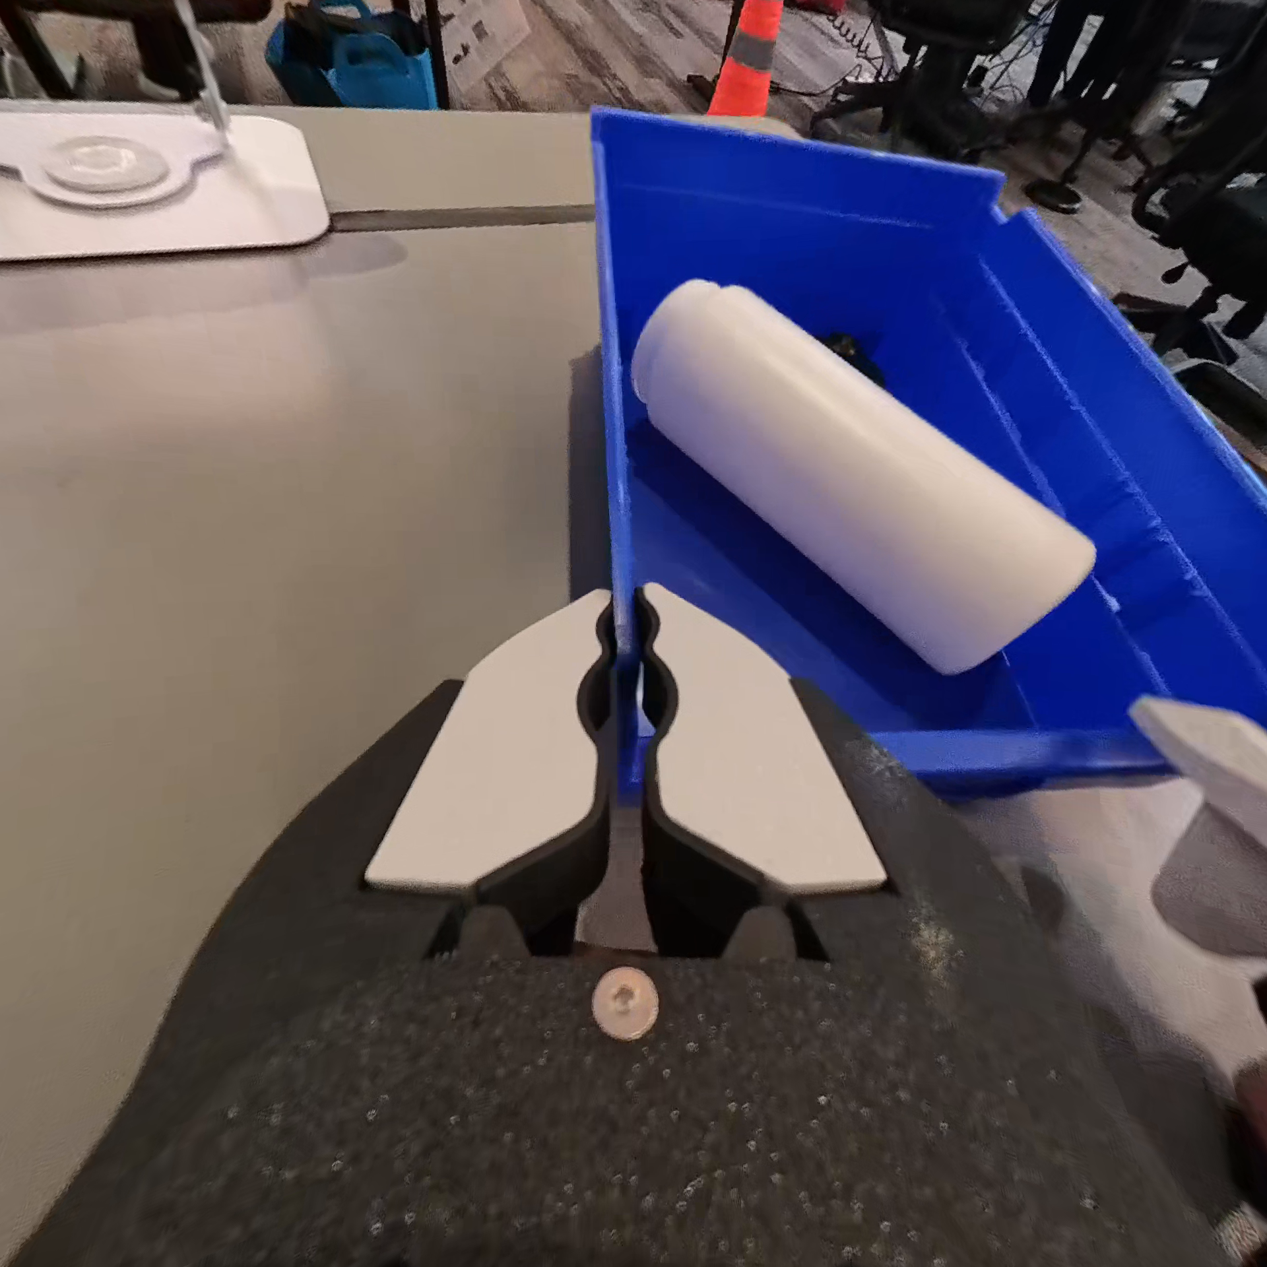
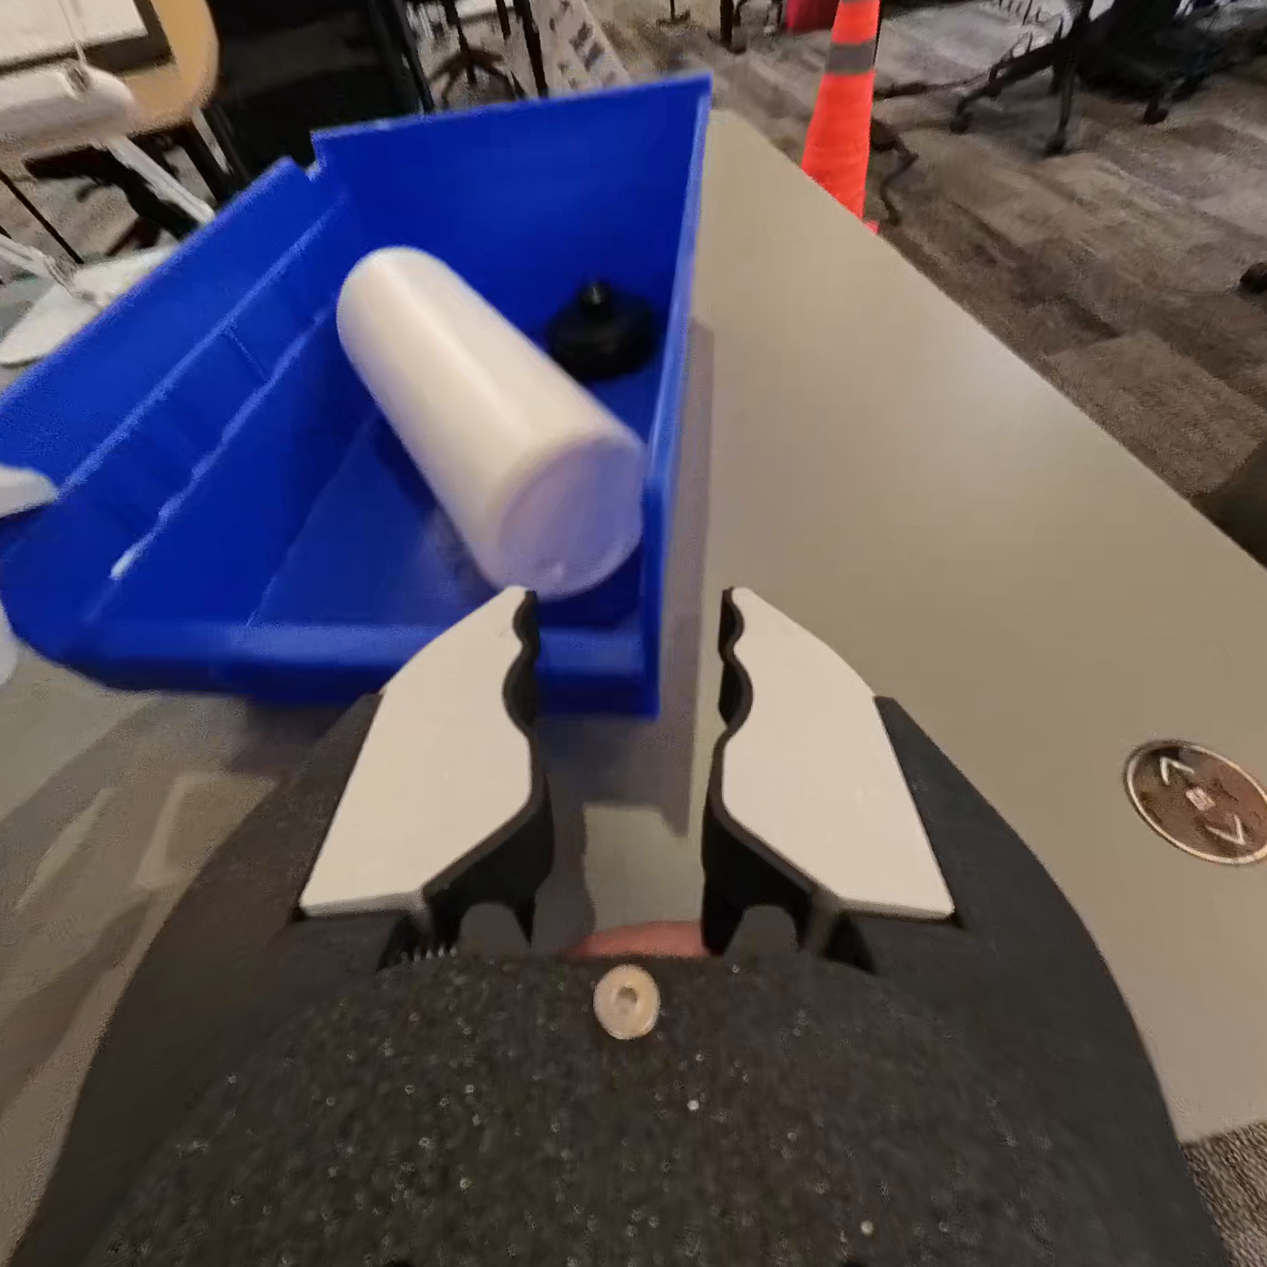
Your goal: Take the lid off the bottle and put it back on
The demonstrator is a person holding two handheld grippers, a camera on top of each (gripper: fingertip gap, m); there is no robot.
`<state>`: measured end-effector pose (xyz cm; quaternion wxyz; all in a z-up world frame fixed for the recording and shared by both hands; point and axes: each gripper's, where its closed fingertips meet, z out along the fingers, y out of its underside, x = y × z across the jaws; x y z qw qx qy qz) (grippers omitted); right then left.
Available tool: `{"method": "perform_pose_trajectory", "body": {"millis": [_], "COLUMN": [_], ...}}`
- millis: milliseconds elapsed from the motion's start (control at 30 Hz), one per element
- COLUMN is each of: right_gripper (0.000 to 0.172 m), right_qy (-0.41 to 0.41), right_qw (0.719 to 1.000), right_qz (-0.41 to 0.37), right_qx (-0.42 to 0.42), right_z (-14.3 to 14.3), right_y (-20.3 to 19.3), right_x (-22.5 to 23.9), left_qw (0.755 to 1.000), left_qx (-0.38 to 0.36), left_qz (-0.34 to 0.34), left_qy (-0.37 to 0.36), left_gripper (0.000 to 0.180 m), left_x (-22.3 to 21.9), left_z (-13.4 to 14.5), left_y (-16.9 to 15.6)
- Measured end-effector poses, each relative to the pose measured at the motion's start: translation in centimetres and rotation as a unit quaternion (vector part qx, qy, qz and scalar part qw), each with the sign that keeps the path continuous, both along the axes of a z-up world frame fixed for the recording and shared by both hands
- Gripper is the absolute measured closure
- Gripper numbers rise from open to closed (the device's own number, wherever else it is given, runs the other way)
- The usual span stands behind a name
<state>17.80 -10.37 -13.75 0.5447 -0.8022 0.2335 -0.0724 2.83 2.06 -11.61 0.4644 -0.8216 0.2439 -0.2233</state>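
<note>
A white bottle point(image 1: 843, 466) lies on its side in a blue bin point(image 1: 788, 206) on the grey table. A black lid point(image 2: 600, 336) sits apart from the bottle point(image 2: 480, 411), at the far end of the bin point(image 2: 514, 171). In the left wrist view it is mostly hidden behind the bottle. My left gripper point(image 1: 627, 596) is shut on the bin's left side wall near its front corner. My right gripper point(image 2: 627, 603) is open. Its fingers straddle the bin's right wall at the near corner, with a gap on both sides. One of its fingers point(image 1: 1207, 754) shows in the left wrist view.
A white stand base point(image 1: 137, 185) lies at the table's far left. An orange cone point(image 2: 843, 116) and office chairs stand on the floor beyond. A round metal grommet point(image 2: 1200, 802) is set in the table at the right, near its edge.
</note>
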Motion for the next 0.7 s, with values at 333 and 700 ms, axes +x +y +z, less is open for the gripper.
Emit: {"method": "perform_pose_trajectory", "body": {"millis": [333,700], "right_gripper": [0.168,0.168], "right_qy": [0.003,-0.053], "right_qw": [0.999,0.989], "right_qz": [0.036,0.126], "right_qx": [0.011,0.064], "right_z": [1.2,3.6], "right_y": [2.9,11.2], "right_x": [-3.7,-16.3], "left_qw": [0.999,0.986], "left_qx": [0.035,0.088], "left_qz": [0.017,0.140], "left_qy": [0.010,0.038], "left_gripper": [0.177,0.179], "left_x": [-6.6,-20.3], "left_z": [1.3,3.6], "left_y": [-0.9,4.8]}}
